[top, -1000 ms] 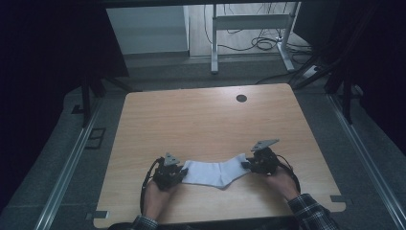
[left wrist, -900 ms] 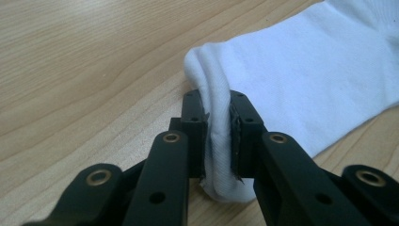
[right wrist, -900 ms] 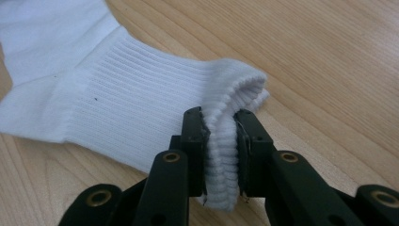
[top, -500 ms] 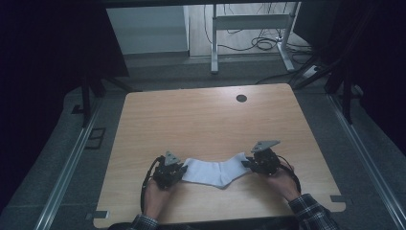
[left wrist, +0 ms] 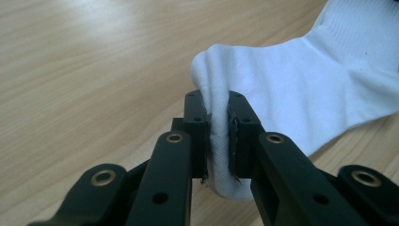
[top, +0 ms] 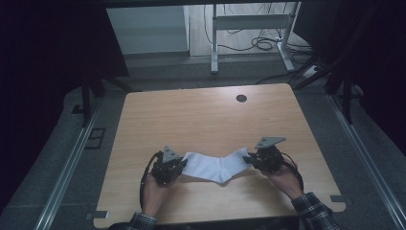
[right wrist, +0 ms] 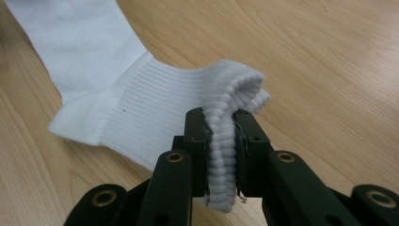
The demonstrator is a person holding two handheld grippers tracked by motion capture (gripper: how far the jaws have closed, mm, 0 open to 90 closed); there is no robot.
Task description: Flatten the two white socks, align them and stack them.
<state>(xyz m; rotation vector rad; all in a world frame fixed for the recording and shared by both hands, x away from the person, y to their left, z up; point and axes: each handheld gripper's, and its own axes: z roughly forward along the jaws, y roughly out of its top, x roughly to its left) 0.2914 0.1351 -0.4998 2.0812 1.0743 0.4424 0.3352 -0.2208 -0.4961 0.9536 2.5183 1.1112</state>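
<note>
I count one white sock [top: 213, 166] lying near the front edge of the wooden counter [top: 201, 120], stretched between my two grippers. My left gripper [top: 179, 165] pinches its toe end; my right gripper [top: 250, 160] pinches the ribbed cuff.

Lab: bare wooden table [top: 201, 120], floor cables [top: 258, 44]
</note>
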